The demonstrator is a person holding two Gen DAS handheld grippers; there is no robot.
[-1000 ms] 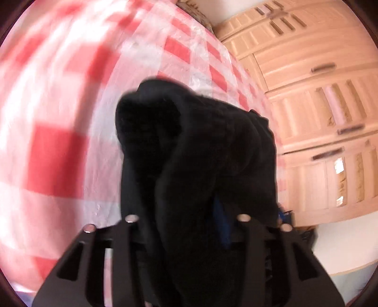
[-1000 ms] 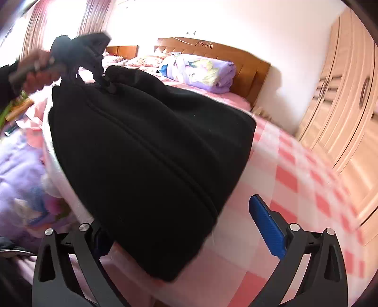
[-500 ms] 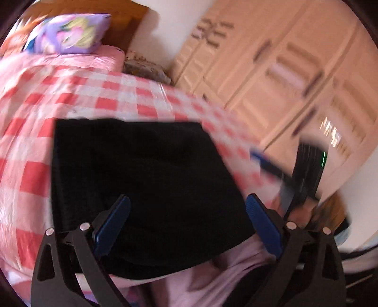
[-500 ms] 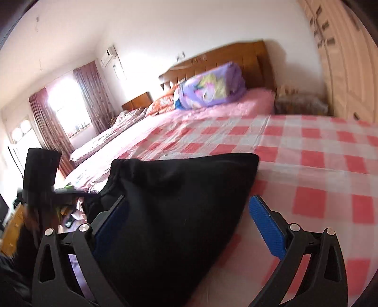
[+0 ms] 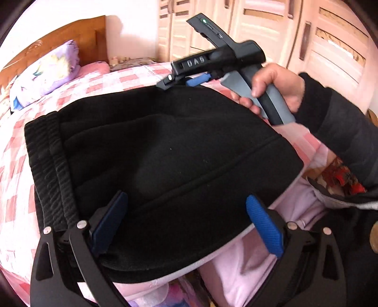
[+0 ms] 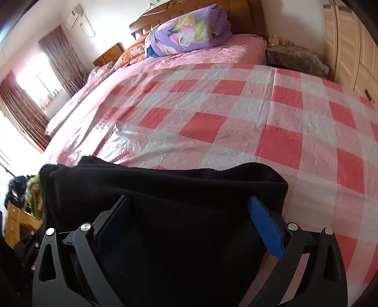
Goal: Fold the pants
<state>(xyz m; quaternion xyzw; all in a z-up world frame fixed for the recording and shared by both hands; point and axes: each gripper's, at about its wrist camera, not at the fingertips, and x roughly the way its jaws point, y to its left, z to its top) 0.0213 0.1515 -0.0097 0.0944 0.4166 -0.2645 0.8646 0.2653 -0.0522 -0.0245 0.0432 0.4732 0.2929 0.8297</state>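
Now that your left gripper (image 5: 186,224) has just opened and let go, the pants (image 5: 165,165) lie folded on the bed (image 6: 236,113). Your right gripper (image 6: 189,226) is spread too, so the fold looks done.

Both cameras sit close above the near edge of the bed (image 6: 236,113), tilted down. The left one faces right, toward the wardrobe (image 5: 319,35); the right one faces far, toward the headboard (image 6: 193,9). Both share the folded black pants (image 5: 165,153).

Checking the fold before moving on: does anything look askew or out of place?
Mostly tidy. The folded pants lie flat on the checked cover, but at the bed's near edge, their near side overhanging it slightly. Both claws are open and off the cloth.
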